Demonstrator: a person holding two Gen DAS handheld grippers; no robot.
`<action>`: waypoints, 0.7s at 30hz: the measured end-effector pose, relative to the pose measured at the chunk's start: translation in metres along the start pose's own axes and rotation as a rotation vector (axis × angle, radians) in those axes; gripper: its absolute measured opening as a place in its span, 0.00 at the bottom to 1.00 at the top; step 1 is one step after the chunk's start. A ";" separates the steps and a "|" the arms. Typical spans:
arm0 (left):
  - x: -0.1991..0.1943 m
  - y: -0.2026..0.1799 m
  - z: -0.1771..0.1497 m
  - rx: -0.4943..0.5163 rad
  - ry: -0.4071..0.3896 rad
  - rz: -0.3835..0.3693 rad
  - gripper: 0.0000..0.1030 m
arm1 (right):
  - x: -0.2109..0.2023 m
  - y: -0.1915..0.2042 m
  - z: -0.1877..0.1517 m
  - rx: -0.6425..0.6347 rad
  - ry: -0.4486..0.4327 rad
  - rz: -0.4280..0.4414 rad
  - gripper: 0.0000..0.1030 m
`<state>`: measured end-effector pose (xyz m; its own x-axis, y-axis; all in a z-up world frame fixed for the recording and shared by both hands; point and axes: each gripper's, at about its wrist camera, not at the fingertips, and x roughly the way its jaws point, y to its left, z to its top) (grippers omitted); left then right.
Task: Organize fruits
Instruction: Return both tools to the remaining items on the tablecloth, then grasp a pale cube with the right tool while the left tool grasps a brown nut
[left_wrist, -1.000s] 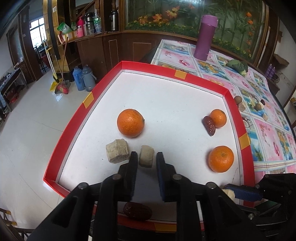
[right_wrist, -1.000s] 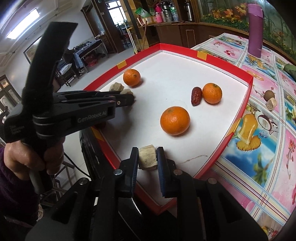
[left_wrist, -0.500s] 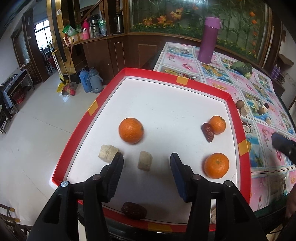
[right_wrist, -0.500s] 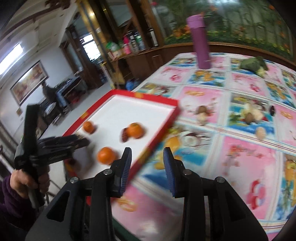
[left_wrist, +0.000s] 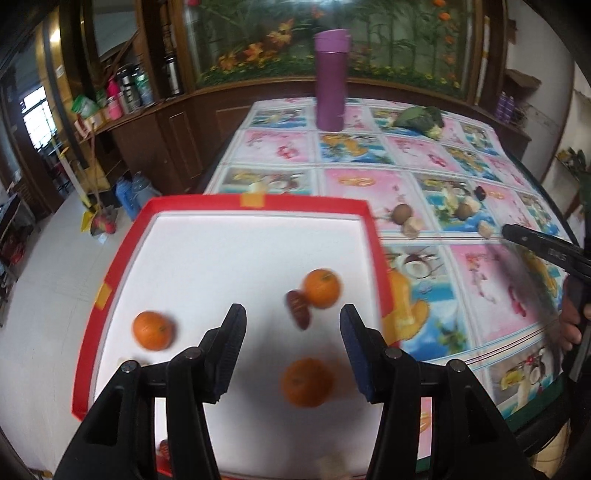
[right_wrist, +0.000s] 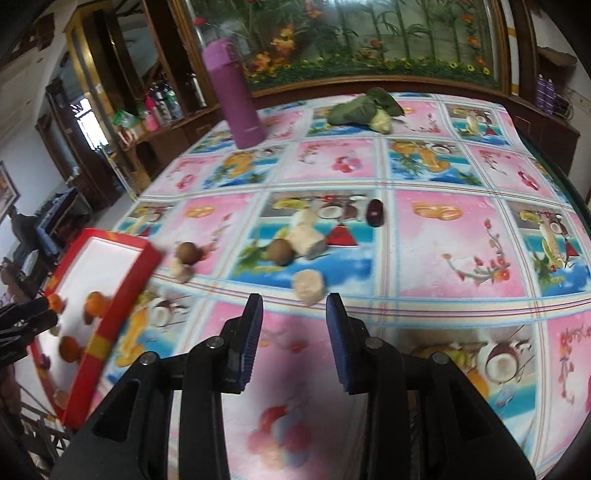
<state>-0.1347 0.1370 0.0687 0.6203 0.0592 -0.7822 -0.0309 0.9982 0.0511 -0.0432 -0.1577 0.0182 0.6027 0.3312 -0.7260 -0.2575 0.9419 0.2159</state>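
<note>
Both empty, jaws apart — left gripper (left_wrist: 291, 345) over red tray (left_wrist: 122, 254) near its right edge; three oranges (left_wrist: 321, 288) inside; right gripper (right_wrist: 293, 334) over tablecloth (right_wrist: 458, 251), facing pale chunk (right_wrist: 308, 286) — likely next pick; descend, close.

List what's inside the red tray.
The red tray holds three oranges and a dark date beside the far orange. The left tool, open above it, hides the near edge, so more may sit there.
</note>
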 end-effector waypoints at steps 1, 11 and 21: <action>0.000 -0.006 0.003 0.014 -0.002 -0.011 0.51 | 0.004 -0.003 0.001 0.003 0.005 -0.004 0.36; 0.016 -0.060 0.027 0.123 0.016 -0.069 0.51 | 0.033 -0.002 0.008 -0.029 0.053 -0.023 0.36; 0.038 -0.100 0.042 0.176 0.060 -0.103 0.51 | 0.038 0.001 0.006 -0.074 0.051 -0.074 0.23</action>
<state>-0.0750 0.0386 0.0604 0.5650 -0.0375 -0.8243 0.1710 0.9826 0.0726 -0.0157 -0.1438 -0.0051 0.5835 0.2557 -0.7708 -0.2700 0.9562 0.1128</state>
